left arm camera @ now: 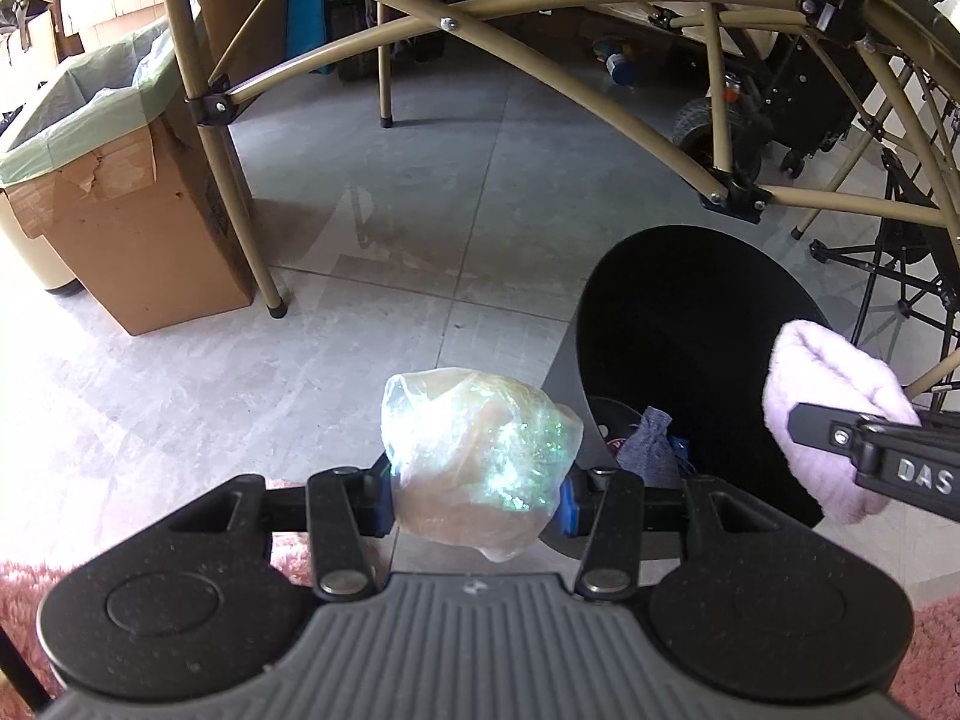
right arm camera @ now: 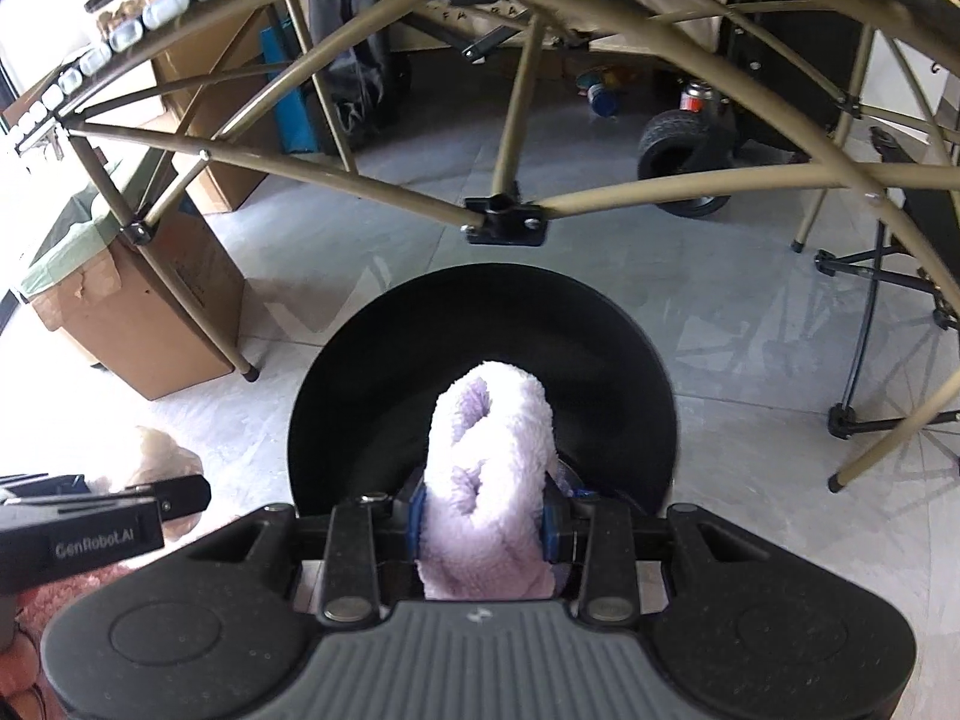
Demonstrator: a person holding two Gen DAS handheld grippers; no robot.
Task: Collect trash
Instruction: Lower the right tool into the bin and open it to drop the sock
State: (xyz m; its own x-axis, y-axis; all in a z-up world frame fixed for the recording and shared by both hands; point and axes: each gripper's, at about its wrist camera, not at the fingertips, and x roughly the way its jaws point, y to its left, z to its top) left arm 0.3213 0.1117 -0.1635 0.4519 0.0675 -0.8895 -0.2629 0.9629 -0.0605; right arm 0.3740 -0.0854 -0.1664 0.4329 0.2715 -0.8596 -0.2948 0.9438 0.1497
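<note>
1. Left claw (left arm camera: 477, 495) pinches a crumpled plastic bag (left arm camera: 480, 462) beside the black bin (left arm camera: 690, 324); it looks light, squashy, slippery.
2. Right claw (right arm camera: 485, 525) squeezes a fluffy sock (right arm camera: 489, 480) over the bin: soft, best gripped mid-body.

grey tiled floor (left arm camera: 420, 192) bearing a black round bin (right arm camera: 480, 324), a cardboard box (left arm camera: 150, 228) lined with a green bag, tan folding-frame legs (left arm camera: 273, 276), a black tripod base (right arm camera: 864, 414) and a pink shaggy rug (left arm camera: 24, 600).
</note>
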